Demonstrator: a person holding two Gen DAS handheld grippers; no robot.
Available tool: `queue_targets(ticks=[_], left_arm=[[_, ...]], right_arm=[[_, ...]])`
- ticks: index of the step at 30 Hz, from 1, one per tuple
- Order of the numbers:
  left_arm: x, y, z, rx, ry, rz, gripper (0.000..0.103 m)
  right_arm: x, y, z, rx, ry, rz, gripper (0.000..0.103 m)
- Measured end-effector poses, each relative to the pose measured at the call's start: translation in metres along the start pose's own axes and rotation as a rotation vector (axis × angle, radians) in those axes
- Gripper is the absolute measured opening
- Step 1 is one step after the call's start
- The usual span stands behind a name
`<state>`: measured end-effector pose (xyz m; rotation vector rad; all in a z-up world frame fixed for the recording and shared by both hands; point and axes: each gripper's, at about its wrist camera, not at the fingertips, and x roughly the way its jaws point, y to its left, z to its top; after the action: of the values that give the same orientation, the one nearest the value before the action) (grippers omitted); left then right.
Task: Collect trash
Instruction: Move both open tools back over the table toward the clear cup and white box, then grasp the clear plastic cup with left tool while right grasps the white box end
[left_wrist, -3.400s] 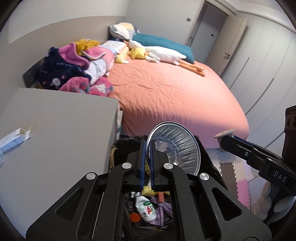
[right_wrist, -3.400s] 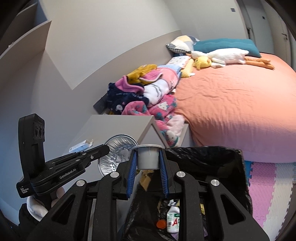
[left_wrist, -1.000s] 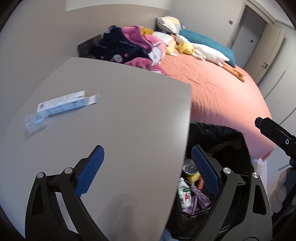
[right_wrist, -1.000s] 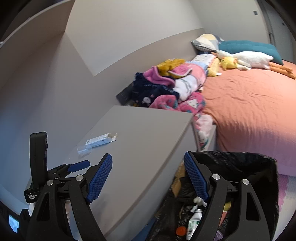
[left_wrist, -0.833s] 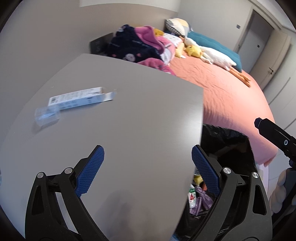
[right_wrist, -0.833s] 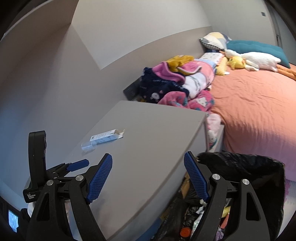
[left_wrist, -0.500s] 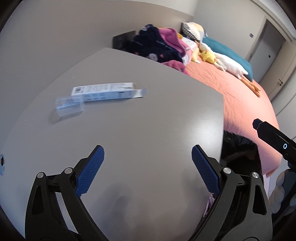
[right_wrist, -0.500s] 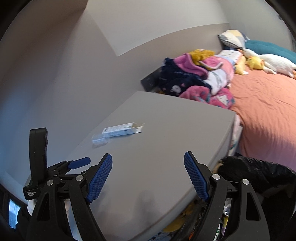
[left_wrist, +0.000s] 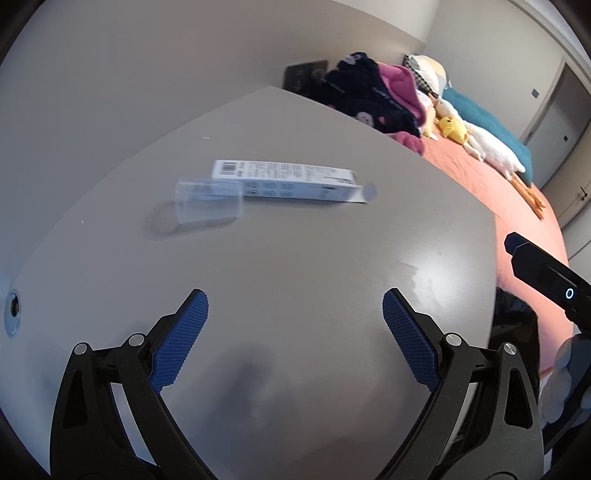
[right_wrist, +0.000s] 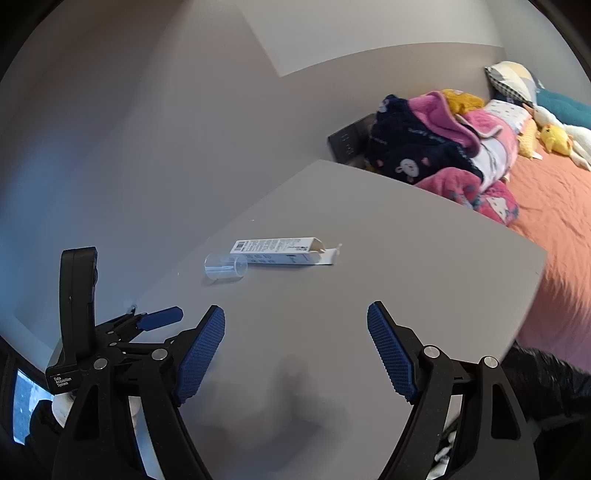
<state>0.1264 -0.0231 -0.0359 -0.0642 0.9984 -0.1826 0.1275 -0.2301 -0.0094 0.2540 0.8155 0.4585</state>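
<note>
step: both grippers empty and heading for the next trash on the grey cabinet top (left_wrist: 295, 266); a reach, no contact yet.
left gripper (left_wrist: 295, 325): jaws spread wide, nothing between the pads, hanging over bare cabinet top.
right gripper (right_wrist: 295, 343): jaws spread wide, empty, just beside the left one and aimed the same way.
trash left: white carton box (left_wrist: 284, 180) lying flat with one end flap open; clear plastic cup (left_wrist: 208, 199) on its side, touching or just beside the barcode end of the box. Both sit toward the wall side of the top, ahead of both grippers.
trash bag: black bag (right_wrist: 546, 384) at the cabinet's bed-side edge, only a sliver showing in either view.
next move: likely one item per gripper. The cup is thin, round and can roll, so close across its body gently; the box needs jaws across its narrow width, pads low to the surface. Then carry both back to the bag.
risk: nudging the cup toward the wall before the pads close.
vs earlier: 3.4 s ago the left held a foil dish and the right a small grey cup over the open bag; those are gone, jaws were open a second ago, and both views have swung off the bag onto the cabinet, box and cup now closer and more central.
</note>
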Motion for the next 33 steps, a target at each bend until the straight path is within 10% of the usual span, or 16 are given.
queue_targets(ticks=[30,33], left_arm=[[0.063,0.063,0.049,-0.041,0.016,0.084,0.092],[0.066,0.066,0.053,-0.035,0.013,0.08,0.08]], right_arm=[[0.145,0.019,0.06,-0.223,0.167,-0.081,0.08],[0.151,0.017,0.063,-0.243,0.174,-0.079,0.08]])
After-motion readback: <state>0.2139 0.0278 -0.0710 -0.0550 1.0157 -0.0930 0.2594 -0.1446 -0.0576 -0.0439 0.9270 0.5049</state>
